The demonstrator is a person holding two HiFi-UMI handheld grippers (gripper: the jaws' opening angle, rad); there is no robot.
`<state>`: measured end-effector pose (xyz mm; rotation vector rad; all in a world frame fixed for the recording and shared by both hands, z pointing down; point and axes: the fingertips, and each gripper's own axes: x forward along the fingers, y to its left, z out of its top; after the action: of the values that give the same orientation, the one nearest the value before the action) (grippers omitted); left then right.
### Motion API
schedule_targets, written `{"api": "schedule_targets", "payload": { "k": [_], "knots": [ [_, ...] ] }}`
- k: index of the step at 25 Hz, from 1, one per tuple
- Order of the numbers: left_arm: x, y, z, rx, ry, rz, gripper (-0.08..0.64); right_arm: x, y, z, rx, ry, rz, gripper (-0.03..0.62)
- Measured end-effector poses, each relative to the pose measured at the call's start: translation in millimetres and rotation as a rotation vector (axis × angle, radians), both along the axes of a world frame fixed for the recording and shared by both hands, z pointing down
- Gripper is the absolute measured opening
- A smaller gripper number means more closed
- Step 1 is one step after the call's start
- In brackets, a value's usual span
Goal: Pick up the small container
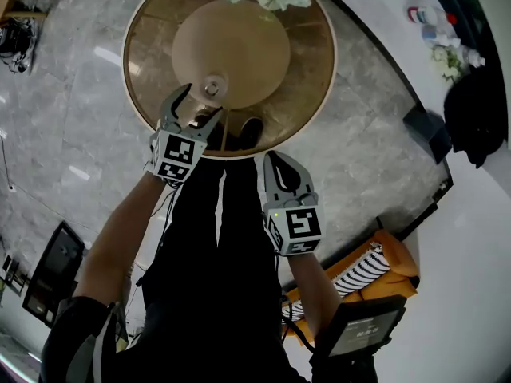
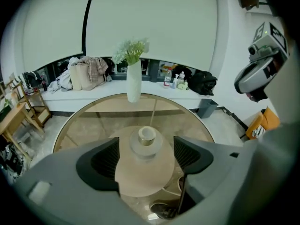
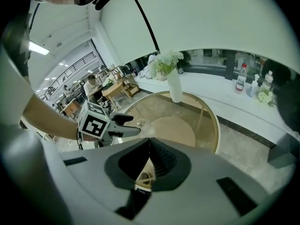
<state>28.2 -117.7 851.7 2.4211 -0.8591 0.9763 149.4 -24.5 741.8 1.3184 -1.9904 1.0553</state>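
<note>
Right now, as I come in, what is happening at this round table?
A person holds a claw in each hand at a round glass table. The left claw is open and lined up on the small container, which stands on the glass at its tips, with the pads not touching it. The right claw is shut, holds nothing and hangs just off the table's near edge. A white vase of flowers stands at the far side.
</note>
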Motion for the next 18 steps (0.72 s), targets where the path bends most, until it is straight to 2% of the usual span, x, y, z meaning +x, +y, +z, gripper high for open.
{"api": "schedule_targets", "payload": {
  "k": [6, 11, 18],
  "knots": [
    [10, -5, 32, -0.042, -0.03, 0.002, 0.353, 6, 18, 28, -0.054, -0.005, 0.018, 0.006],
    [15, -17, 46, -0.033, -0.022, -0.021, 0.353, 8, 28, 42, -0.085, -0.006, 0.021, 0.008],
    [27, -23, 59, -0.02, -0.042, 0.001, 0.353, 6, 34, 52, -0.117, -0.03, 0.025, 0.008]
  ]
}}
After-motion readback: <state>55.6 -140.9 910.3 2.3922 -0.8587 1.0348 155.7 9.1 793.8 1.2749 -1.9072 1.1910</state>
